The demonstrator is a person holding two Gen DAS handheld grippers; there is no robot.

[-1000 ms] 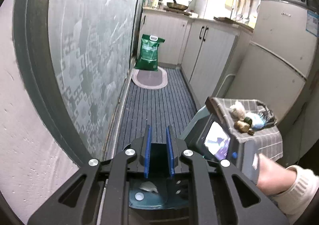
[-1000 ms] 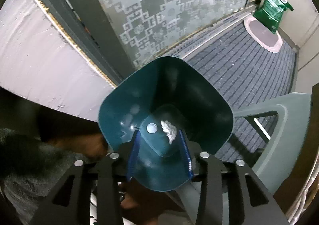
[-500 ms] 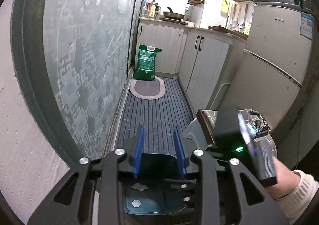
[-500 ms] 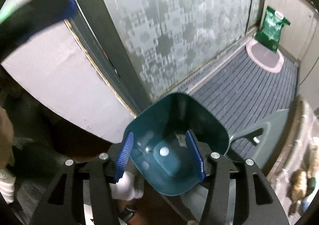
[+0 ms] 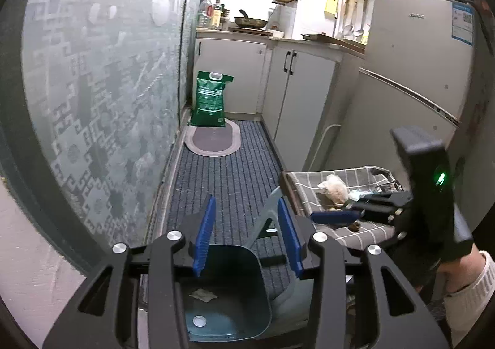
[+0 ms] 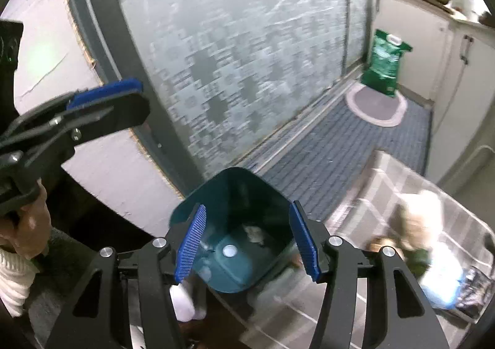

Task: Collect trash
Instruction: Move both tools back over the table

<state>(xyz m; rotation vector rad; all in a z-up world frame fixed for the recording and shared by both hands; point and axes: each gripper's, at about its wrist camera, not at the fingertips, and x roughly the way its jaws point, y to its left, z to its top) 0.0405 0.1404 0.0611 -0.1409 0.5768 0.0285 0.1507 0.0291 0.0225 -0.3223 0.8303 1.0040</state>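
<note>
While both tongs hung above teal bin [image 5: 229,296], jaws on each had just been opening, nothing between pads. Left gripper [image 5: 246,233] half spread, empty; one paper scrap [image 5: 202,295] lay in bin at 6 o'clock. Right gripper [image 6: 247,244] about half open, empty. Trash pile [image 6: 423,237] on checked cloth [image 6: 464,225] at 3 o'clock, nearer right gripper; several pieces, count unclear.

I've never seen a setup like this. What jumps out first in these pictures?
Probably the dark teal bin low in the middle, with a scrap of crumpled paper on its bottom. Black tools with blue pads frame it: the right tool stands open above it, nothing between its pads. Off to the right, more litter lies on a checked cloth, and patterned frosted glass fills the left side.
</note>
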